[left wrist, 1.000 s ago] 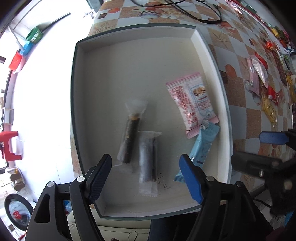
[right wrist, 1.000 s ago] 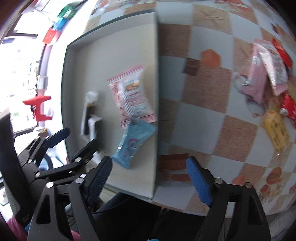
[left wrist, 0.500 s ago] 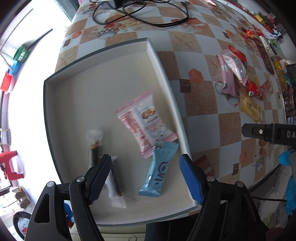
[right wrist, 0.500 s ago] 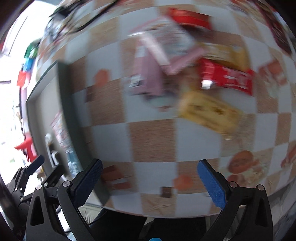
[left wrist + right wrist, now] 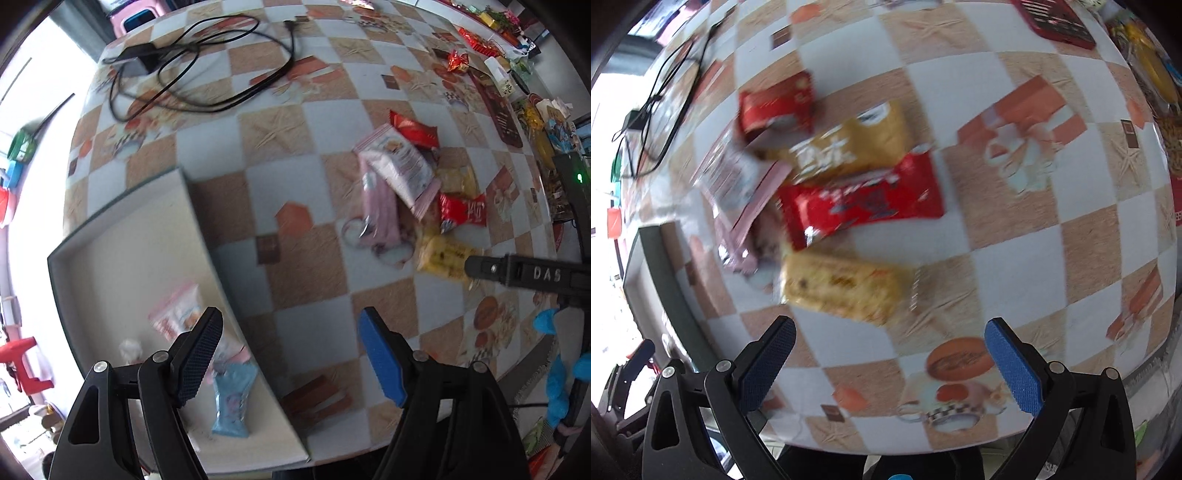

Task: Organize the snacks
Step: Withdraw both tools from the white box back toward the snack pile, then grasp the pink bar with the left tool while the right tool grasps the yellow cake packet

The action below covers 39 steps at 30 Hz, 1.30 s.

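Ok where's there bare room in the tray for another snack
The tray's far half is bare, from its far wall down to the pink pack. The near corner is crowded: pink pack, blue bar and the left gripper over it.

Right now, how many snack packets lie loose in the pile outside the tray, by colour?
red packets: 2
yellow packets: 2
pink packets: 2
Total: 6

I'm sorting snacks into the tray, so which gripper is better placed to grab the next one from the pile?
Right. The right gripper is open just short of the yellow snack. The left gripper sits by the tray.
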Motion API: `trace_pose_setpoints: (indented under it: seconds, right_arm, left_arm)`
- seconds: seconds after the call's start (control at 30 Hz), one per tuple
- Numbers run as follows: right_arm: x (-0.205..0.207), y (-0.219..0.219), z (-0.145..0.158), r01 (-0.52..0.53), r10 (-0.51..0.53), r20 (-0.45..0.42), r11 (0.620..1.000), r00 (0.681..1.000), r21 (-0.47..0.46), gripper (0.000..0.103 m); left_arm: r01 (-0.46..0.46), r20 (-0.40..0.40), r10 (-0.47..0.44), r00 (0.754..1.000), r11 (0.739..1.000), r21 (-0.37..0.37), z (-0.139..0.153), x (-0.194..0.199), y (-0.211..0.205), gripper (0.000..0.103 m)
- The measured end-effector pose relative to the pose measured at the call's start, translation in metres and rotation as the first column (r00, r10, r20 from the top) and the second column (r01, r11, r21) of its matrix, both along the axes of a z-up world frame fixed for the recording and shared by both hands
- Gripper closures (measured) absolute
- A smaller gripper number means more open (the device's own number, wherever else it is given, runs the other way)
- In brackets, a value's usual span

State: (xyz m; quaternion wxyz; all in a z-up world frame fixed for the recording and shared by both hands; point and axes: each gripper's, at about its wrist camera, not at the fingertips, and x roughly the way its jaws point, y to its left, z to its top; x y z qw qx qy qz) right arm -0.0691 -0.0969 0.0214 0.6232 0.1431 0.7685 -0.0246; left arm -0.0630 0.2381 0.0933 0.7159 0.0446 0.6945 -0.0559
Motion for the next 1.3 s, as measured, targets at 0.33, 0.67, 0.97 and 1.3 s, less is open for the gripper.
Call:
trace_pose_setpoints:
  seconds: [0.33,0.67,0.97,1.3]
  right_arm:
    - [0.01,-0.027,-0.012,-0.107,0.107,0.018,0.994,0.994,-0.004,0.0]
    - [-0.032,-0.014,-0.014,-0.277,0.278,0.057,0.96,0.959,-0.03,0.0]
    - [-0.029,0.042,-0.008,-0.396,0.4,0.108,0.916,0.91,-0.056,0.0]
    - [-0.009,0.112,-0.01,-0.49,0.493,0.138,0.87,0.859,-0.058,0.032]
  left_arm:
    - [0.054,-0.09,-0.054,0.994,0.999,-0.001,-0.051,0.051,-0.033,0.023]
    - [0.073,-0.119,-0.068,0.991,0.997,0.037,-0.09,0.095,-0.08,0.023]
    - [0.081,-0.07,-0.079,0.994,0.996,0.03,-0.083,0.088,-0.085,0.058]
    - [0.025,-0.085,-0.023,0.996,0.999,0.024,-0.082,0.055,-0.051,0.07]
